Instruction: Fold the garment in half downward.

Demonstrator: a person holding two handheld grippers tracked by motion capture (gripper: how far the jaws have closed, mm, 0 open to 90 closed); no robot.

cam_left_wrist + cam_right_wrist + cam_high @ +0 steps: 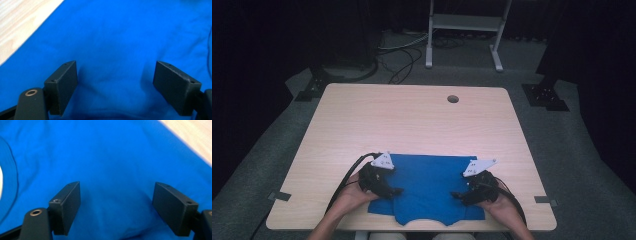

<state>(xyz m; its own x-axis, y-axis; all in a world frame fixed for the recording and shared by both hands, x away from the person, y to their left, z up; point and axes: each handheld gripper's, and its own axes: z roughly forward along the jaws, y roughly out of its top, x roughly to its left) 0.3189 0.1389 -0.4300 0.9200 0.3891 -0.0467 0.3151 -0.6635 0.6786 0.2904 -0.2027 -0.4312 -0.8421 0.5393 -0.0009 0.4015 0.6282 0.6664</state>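
A pale wooden tabletop (412,120) carries a blue cloth (427,180) that lies spread flat at its near edge, toward six o'clock in the high view, with a curved notch in its near hem overhanging the edge. The left gripper (396,191) sits over the cloth's left part at about eight o'clock from the cloth's middle, held in the left hand (349,197), its tips pointing inward toward three o'clock. In the left gripper view its jaws stand wide apart, with smooth blue fabric below and between them and nothing pinched; whether the tips touch the fabric I cannot tell. The right gripper (456,195) sits over the cloth's right part at about four o'clock, held in the right hand (499,207), pointing toward nine o'clock. In the right gripper view its jaws also stand wide, with only flat cloth between them and a darker seam curving at nine o'clock.
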